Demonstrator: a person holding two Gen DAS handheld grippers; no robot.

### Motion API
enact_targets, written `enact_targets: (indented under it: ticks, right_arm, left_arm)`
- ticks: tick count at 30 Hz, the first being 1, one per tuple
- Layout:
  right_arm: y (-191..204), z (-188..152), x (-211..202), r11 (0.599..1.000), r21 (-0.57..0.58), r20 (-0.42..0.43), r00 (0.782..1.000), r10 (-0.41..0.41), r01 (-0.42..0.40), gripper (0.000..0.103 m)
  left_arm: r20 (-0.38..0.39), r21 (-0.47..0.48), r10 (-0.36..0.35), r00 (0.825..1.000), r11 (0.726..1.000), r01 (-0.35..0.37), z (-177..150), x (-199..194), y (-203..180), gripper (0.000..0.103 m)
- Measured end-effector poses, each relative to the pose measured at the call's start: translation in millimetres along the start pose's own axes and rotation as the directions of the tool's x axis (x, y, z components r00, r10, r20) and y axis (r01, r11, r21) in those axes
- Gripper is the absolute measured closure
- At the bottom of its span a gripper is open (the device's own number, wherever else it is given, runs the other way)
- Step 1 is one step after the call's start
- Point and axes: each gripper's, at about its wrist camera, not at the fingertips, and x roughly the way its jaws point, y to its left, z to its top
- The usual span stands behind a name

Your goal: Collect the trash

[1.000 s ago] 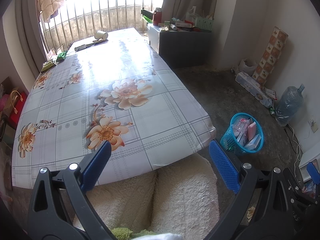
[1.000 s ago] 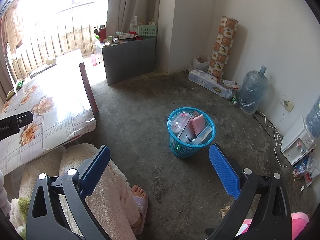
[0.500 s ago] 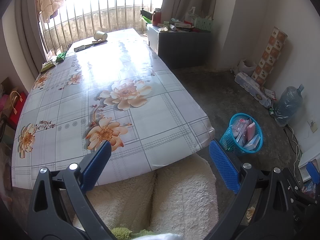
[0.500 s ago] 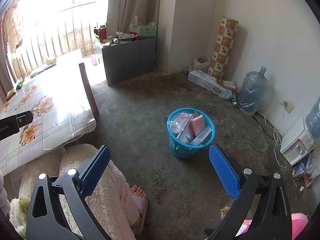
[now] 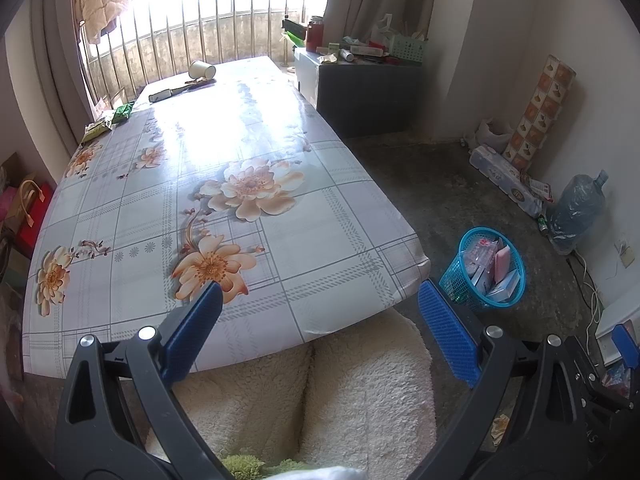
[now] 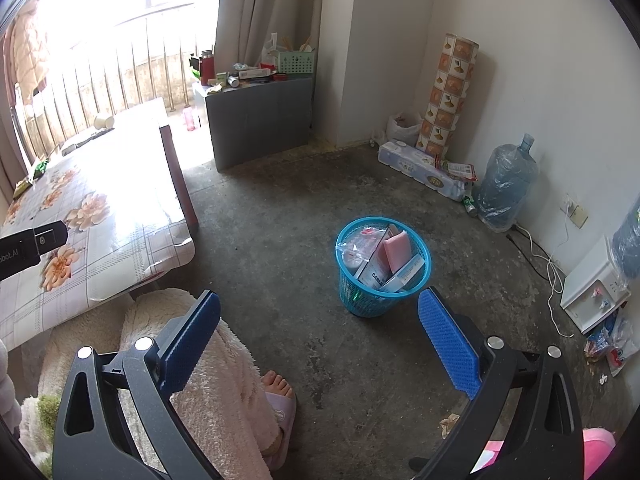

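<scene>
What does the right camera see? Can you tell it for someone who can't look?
An open gripper points at a blue trash basket full of boxes, standing on a grey floor. A flowered table is at the left.

Glossy plastic tablecloth (image 5: 248, 152), rough concrete floor (image 6: 280, 216), blue plastic mesh basket (image 6: 362, 300), fluffy robe (image 5: 360, 392).
</scene>
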Motion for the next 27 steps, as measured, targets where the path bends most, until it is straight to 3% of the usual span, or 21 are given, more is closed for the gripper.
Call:
enact_targets:
  ticks: [27]
  right_arm:
    - [0.3,0.4,-0.2,1.000,-0.001,0.000,1.000,0.000,0.000,0.007]
  left_arm:
    - [0.001,-0.005,-0.001,1.000,1.000,0.001,-0.7,-1.3,0.1,0.009]
